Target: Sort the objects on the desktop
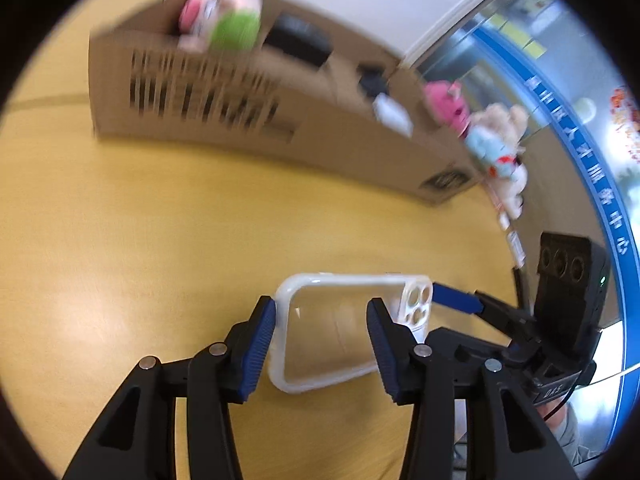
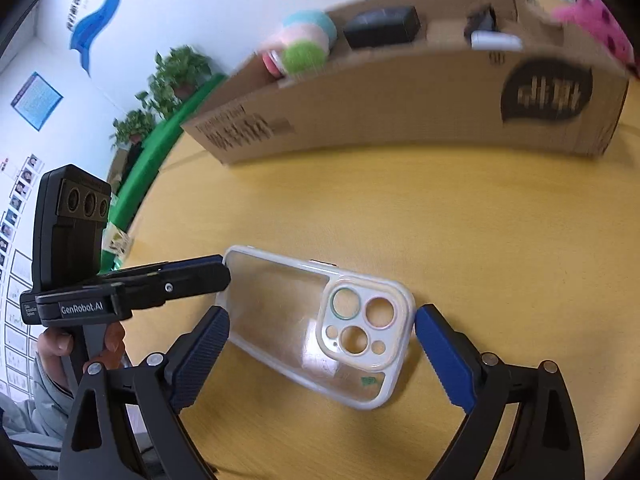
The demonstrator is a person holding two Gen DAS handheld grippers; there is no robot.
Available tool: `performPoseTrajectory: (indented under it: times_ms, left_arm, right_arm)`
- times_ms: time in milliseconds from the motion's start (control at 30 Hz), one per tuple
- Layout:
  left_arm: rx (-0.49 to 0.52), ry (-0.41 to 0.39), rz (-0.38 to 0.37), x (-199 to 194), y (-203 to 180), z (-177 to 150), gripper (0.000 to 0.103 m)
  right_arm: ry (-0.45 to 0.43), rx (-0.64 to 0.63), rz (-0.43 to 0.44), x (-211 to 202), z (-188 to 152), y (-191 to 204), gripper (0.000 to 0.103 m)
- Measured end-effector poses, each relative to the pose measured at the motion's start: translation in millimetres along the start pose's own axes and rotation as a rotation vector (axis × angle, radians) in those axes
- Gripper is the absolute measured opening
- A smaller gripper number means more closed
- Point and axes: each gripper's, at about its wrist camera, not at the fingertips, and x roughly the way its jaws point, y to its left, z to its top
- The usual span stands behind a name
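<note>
A clear phone case point(image 1: 332, 332) with a white rim lies flat on the yellow table point(image 1: 120, 220). My left gripper point(image 1: 320, 303) stands over its plain end with the jaws partly apart. Its left pad sits at the case's short edge and its right finger crosses in front of the middle. In the right wrist view the left gripper point(image 2: 218, 270) meets the far left corner of the phone case point(image 2: 280, 312). My right gripper point(image 2: 322, 314) is wide open, a pad on each side of the camera-hole end, neither pressing on it. One right finger point(image 1: 456, 300) shows beside the case.
A long cardboard box point(image 1: 240, 120) stands across the back of the table and holds a pink and green plush point(image 1: 224, 12), a black block point(image 1: 300, 38) and a white item point(image 1: 392, 114). Two more plush toys point(image 1: 500, 144) lie by its right end. A person's hand point(image 2: 60, 344) grips the left handle.
</note>
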Motion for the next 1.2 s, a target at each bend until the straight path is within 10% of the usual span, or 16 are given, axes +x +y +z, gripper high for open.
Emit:
performPoseTrajectory:
  times_ms: [300,667,833,1000,1200]
  left_arm:
    - [0.018,-0.066,-0.073,-15,-1,-6,0.046]
    - [0.017,0.007,0.114,30,14,10,0.046]
    - [0.044,0.039,0.174,46,14,13,0.044]
    - [0.054,0.037,0.190,47,13,10,0.011]
    - [0.070,0.040,0.219,50,12,10,0.007]
  right_arm:
    - [-0.107,-0.020,0.070,-27,-8,10,0.095]
    - [-0.050,-0.014,-0.269,3,3,-19,0.082]
    - [0.028,-0.015,-0.383,19,0,-30,0.042]
    - [0.019,-0.025,-0.420,21,-1,-31,0.027]
    - [0.018,-0.020,-0.386,21,-4,-31,0.010]
